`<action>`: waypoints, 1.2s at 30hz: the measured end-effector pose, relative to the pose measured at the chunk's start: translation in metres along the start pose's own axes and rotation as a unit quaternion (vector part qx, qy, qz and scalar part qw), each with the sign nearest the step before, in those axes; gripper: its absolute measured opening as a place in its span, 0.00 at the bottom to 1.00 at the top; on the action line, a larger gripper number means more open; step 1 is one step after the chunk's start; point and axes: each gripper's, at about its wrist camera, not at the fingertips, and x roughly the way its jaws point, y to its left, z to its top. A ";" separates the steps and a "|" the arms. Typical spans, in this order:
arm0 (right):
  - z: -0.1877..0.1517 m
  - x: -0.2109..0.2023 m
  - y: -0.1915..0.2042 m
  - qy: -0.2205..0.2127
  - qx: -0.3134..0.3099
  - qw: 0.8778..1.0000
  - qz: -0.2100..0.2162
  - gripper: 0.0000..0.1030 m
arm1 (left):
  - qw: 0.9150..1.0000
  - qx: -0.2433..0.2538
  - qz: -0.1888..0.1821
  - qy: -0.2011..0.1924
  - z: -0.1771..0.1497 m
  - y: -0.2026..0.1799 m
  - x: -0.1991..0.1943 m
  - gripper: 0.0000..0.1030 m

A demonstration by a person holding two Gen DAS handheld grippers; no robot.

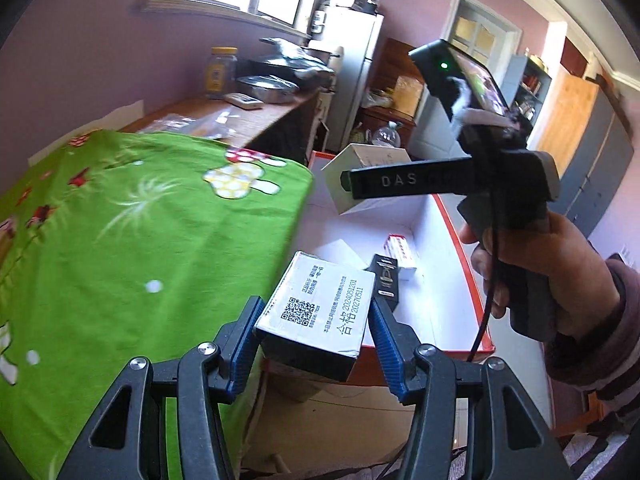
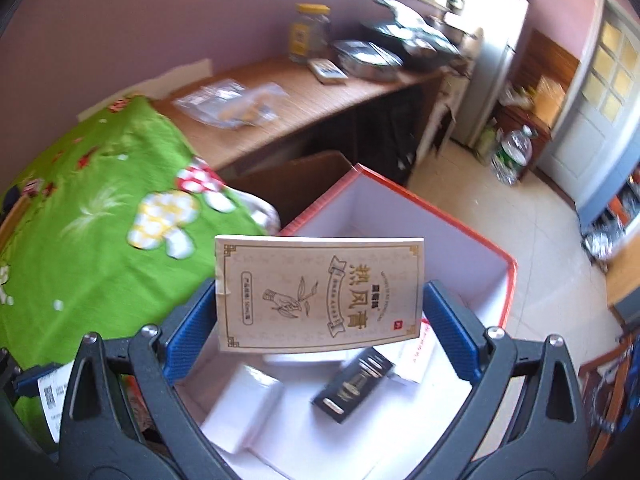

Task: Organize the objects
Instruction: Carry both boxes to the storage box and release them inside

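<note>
My left gripper pinches a grey-white carton between its blue pads, held at the near edge of the bin, just past the green cloth. My right gripper clamps a beige box by its two ends, upright, hanging over the open bin.

I judge the sorting well underway. Already lying in the bin are a black box, white packs and a red-and-white box. What is left, as far as I can see, is to lower both held boxes in and let go. The cloth shows nothing else waiting in these views, though much of it is out of sight.

Writing: the carton's top carries a QR code, Chinese print and the numbers 2024051201 and 2027051, the last digit unclear. The beige box reads 热风膏 beside a hand-and-sprig drawing; its small print is too fine. The right tool's arm reads "DAS", the rest blurred.
</note>
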 end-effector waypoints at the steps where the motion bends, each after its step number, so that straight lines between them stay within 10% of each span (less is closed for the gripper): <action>1: -0.002 0.003 -0.005 0.005 0.007 1.000 -0.002 0.97 | 1.000 0.004 -0.004 0.004 -0.001 -0.003 0.005 0.53; 12: -0.026 0.040 -0.037 0.063 0.051 0.997 0.000 0.97 | 0.998 0.034 -0.024 0.045 -0.011 -0.027 0.050 0.53; 22: -0.035 0.055 -0.044 0.097 0.075 0.992 0.014 0.98 | 0.996 0.046 -0.044 0.058 -0.013 -0.040 0.058 0.84; 36: -0.026 0.044 -0.045 0.073 0.094 0.993 0.008 0.99 | 0.997 0.044 -0.068 -0.012 0.000 -0.046 0.018 1.00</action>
